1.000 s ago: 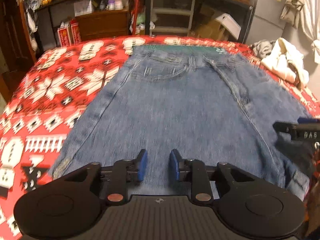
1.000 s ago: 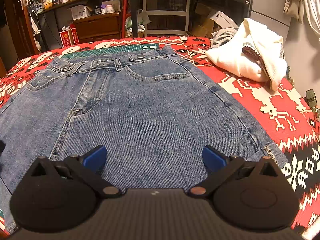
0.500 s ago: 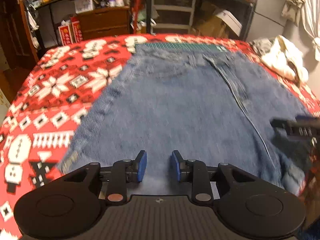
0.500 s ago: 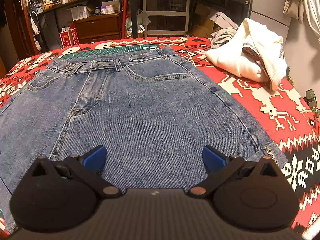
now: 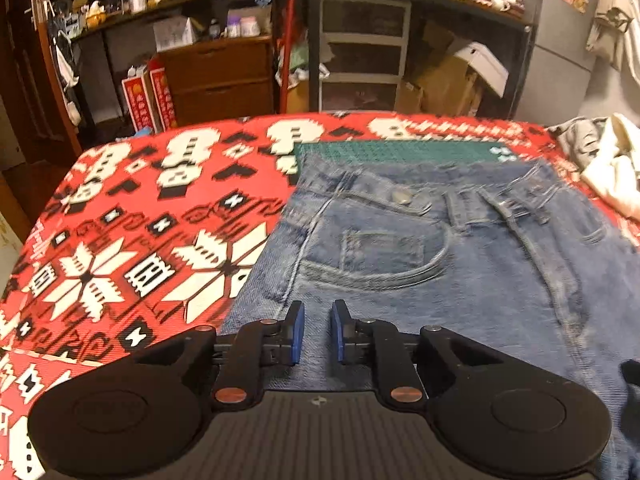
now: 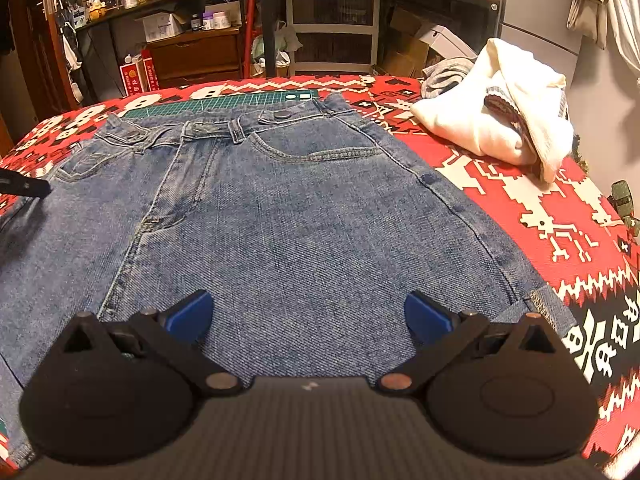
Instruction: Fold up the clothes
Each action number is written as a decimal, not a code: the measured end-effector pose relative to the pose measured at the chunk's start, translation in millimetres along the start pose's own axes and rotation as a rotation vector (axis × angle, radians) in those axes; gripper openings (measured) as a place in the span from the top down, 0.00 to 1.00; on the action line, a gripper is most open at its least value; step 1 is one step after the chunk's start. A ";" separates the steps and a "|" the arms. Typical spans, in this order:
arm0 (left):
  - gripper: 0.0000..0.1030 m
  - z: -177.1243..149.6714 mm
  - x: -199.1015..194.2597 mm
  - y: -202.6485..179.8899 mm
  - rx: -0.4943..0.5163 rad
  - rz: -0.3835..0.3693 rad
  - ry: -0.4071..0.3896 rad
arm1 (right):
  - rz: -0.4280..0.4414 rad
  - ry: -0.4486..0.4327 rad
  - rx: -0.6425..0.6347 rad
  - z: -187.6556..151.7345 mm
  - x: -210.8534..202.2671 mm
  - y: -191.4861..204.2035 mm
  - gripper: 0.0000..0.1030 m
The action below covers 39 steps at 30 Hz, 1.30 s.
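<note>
- Left wrist view: left gripper [image 5: 316, 330], fingers narrowly parted and holding nothing, hovers over the left side of the jeans [image 5: 460, 276], spread flat on the red patterned blanket [image 5: 132, 240].
- Right wrist view: right gripper [image 6: 306, 316], fingers spread wide and empty, above the jeans [image 6: 280, 220]; white garment [image 6: 504, 128] lies apart, to the right.

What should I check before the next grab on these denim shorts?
1. Denim shorts spread flat, front up: ok.
2. Right hand-held gripper wide open over the hem: ok.
3. Left hand-held gripper only narrowly open, nothing between its fingers: not ok for a grab.
4. Left hand-held gripper near the shorts' side edge: ok.
5. White garment lies apart from the shorts: ok.
6. Green mat tucked under the waistband; whether it could catch: cannot tell.
</note>
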<state>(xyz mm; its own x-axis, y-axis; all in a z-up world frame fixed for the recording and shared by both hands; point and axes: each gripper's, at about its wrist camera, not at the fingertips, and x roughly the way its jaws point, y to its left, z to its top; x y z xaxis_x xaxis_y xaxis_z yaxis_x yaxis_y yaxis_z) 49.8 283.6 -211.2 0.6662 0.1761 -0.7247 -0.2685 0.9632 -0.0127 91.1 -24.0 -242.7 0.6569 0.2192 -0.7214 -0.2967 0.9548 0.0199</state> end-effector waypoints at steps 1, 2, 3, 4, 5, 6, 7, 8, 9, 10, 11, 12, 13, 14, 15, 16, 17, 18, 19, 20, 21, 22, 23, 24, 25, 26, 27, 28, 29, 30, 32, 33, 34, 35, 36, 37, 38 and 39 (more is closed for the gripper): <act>0.84 -1.2 2.3 2.2 -0.009 -0.003 -0.003 | 0.000 0.000 0.000 -0.1 0.0 0.2 0.00; 0.84 -2.6 1.6 4.5 -0.032 -0.008 -0.003 | 0.000 -0.001 0.000 -0.1 0.1 0.4 0.00; 0.84 -4.5 0.3 7.9 -0.068 -0.018 0.001 | 0.000 -0.001 0.000 -0.4 0.0 0.5 0.00; 0.84 -7.4 -1.8 11.2 -0.100 -0.027 0.003 | 0.000 -0.002 0.000 -0.4 0.1 0.4 0.00; 0.84 -10.5 -4.1 14.3 -0.128 -0.035 0.005 | 0.000 -0.002 0.000 -0.5 0.4 0.1 0.00; 0.83 -15.0 -7.9 15.0 -0.128 -0.036 0.007 | 0.000 -0.002 0.001 -0.5 0.7 -0.2 0.00; 0.83 -19.4 -11.7 15.7 -0.128 -0.037 0.009 | 0.000 -0.002 0.001 -0.3 1.1 -0.4 0.00; 0.84 -23.9 -15.6 16.4 -0.128 -0.037 0.011 | 0.000 -0.001 0.000 -0.3 1.1 -0.5 0.00; 0.84 -28.3 -19.4 17.2 -0.128 -0.038 0.013 | -0.001 -0.001 0.000 -0.5 1.0 -0.5 0.00; 0.84 -32.8 -23.3 17.5 -0.126 -0.038 0.015 | -0.001 -0.001 0.000 -0.7 0.9 -0.3 0.00; 0.84 -37.2 -28.3 15.2 -0.111 -0.035 0.020 | -0.001 -0.001 0.000 -0.8 0.9 -0.2 0.00; 0.84 -41.6 -33.3 12.8 -0.096 -0.032 0.025 | -0.002 0.000 0.000 -0.7 0.8 0.1 0.00; 0.84 -46.0 -38.2 10.4 -0.081 -0.028 0.029 | -0.002 0.001 0.001 -0.5 0.8 0.4 0.00; 0.84 -50.4 -42.9 8.4 -0.065 -0.020 0.030 | -0.003 0.001 0.002 -0.5 1.0 0.4 0.00; 0.84 -54.8 -47.7 6.3 -0.049 -0.011 0.031 | -0.003 0.001 0.002 -0.6 0.9 0.3 0.00; 0.84 -59.2 -52.4 4.3 -0.032 -0.003 0.032 | -0.003 0.001 0.002 -0.6 0.8 0.4 0.00; 0.84 -63.5 -57.1 2.4 -0.017 0.005 0.034 | -0.003 0.000 0.001 -0.7 0.7 0.6 0.00; 0.84 -67.1 -61.2 2.5 -0.018 0.007 0.037 | -0.003 0.000 0.001 -0.7 0.7 0.8 0.00; 0.84 -70.3 -63.4 5.4 -0.023 0.007 0.044 | -0.003 0.000 0.000 -0.8 0.7 0.9 0.00; 0.84 -73.6 -65.8 8.2 -0.029 0.007 0.050 | -0.003 0.000 0.000 -0.8 0.6 1.1 0.00; 0.84 -76.8 -69.1 9.9 -0.032 0.008 0.053 | -0.003 0.000 0.000 -0.7 0.7 1.0 0.00; 0.84 -79.9 -72.2 11.5 -0.035 0.009 0.056 | -0.003 -0.001 0.001 -0.7 0.7 0.9 0.00; 0.84 -82.1 -74.8 12.7 -0.035 0.012 0.062 | -0.003 -0.001 0.001 -0.8 0.6 0.9 0.00; 0.84 -84.3 -77.3 13.9 -0.036 0.016 0.067 | -0.003 -0.002 0.001 -1.0 0.4 0.8 0.00; 0.84 -86.2 -79.7 15.0 -0.036 0.018 0.072 | -0.003 -0.002 0.001 -1.1 0.3 0.6 0.00; 0.85 -85.5 -80.8 15.4 -0.039 0.019 0.081 | -0.003 -0.003 0.001 -1.2 0.0 0.3 0.00; 0.85 -84.9 -81.9 15.7 -0.042 0.019 0.090 | -0.003 -0.003 0.001 -1.3 -0.3 0.2 0.00; 0.85 -84.0 -82.7 16.1 -0.044 0.020 0.098 | -0.003 -0.003 0.001 -1.4 -0.3 0.1 0.00; 0.85 -81.2 -81.7 16.3 -0.044 0.023 0.102 | -0.003 -0.003 0.001 -1.4 -0.2 0.1 0.00; 0.85 -78.0 -80.5 16.7 -0.044 0.026 0.104 | -0.003 -0.003 0.001 -1.4 -0.1 0.1 0.00; 0.85 -65.0 -76.1 19.3 -0.039 0.026 0.068 | -0.003 -0.004 0.001 -1.7 -0.6 0.2 0.00; 0.85 -58.2 -73.5 20.8 -0.039 0.025 0.050 | -0.003 -0.004 0.001 -1.9 -0.8 0.3 0.00; 0.85 -49.4 -67.9 23.2 -0.057 0.018 0.035 | -0.003 -0.004 0.001 -2.0 -1.0 0.4 0.00; 0.85 -40.7 -62.2 25.7 -0.076 0.011 0.020 | -0.003 -0.004 0.000 -2.1 -1.0 0.4 0.00; 0.85 -32.0 -56.3 28.2 -0.094 0.005 0.006 | -0.003 -0.004 0.000 -2.1 -1.1 0.5 0.00; 0.85 -24.2 -47.9 31.0 -0.116 0.006 0.003 | -0.003 -0.004 0.000 -2.2 -1.1 0.5 0.00; 0.85 -17.2 -38.8 33.5 -0.138 0.006 0.007 | -0.004 -0.005 0.000 -2.3 -1.1 0.6 0.00; 0.85 -10.4 -28.9 36.4 -0.169 0.003 0.018 | -0.004 -0.005 0.000 -2.3 -1.1 0.6 0.00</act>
<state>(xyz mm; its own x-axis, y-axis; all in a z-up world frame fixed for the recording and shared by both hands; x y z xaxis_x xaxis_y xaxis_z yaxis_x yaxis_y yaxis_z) 13.5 311.5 -197.9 0.6529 0.1739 -0.7372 -0.3845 0.9146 -0.1248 88.6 -24.2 -243.5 0.6615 0.2166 -0.7179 -0.2942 0.9556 0.0172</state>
